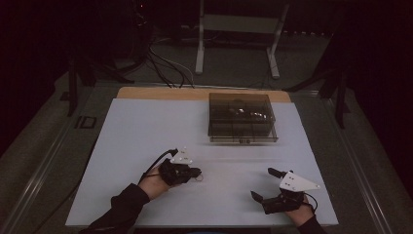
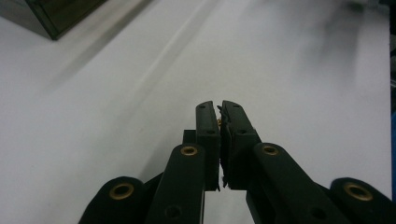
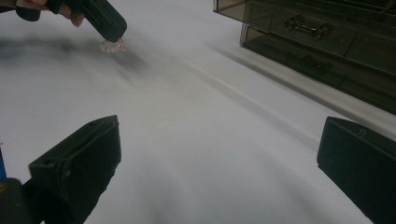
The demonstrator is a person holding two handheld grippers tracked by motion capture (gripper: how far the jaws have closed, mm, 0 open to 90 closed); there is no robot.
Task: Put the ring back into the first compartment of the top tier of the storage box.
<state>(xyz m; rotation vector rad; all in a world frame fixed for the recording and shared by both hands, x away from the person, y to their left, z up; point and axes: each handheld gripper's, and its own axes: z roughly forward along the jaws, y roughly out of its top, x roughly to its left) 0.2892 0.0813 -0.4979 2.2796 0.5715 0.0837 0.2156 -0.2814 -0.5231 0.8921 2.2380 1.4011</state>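
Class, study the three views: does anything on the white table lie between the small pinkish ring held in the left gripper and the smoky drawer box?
Nothing visible does. The left gripper holds the ring above bare white table, and the stretch up to the drawer box shows no object.

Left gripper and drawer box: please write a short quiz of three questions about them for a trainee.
1. True or false: the left gripper is shut on a small pinkish ring.
2. Choose one: the jaws of the right gripper are A) wide open with nothing between them, B) shut on a pen, C) inside a drawer.
3. Fill in: the dark see-through drawer box stands on the white ____.

Key: 1 true; 2 A; 3 board.
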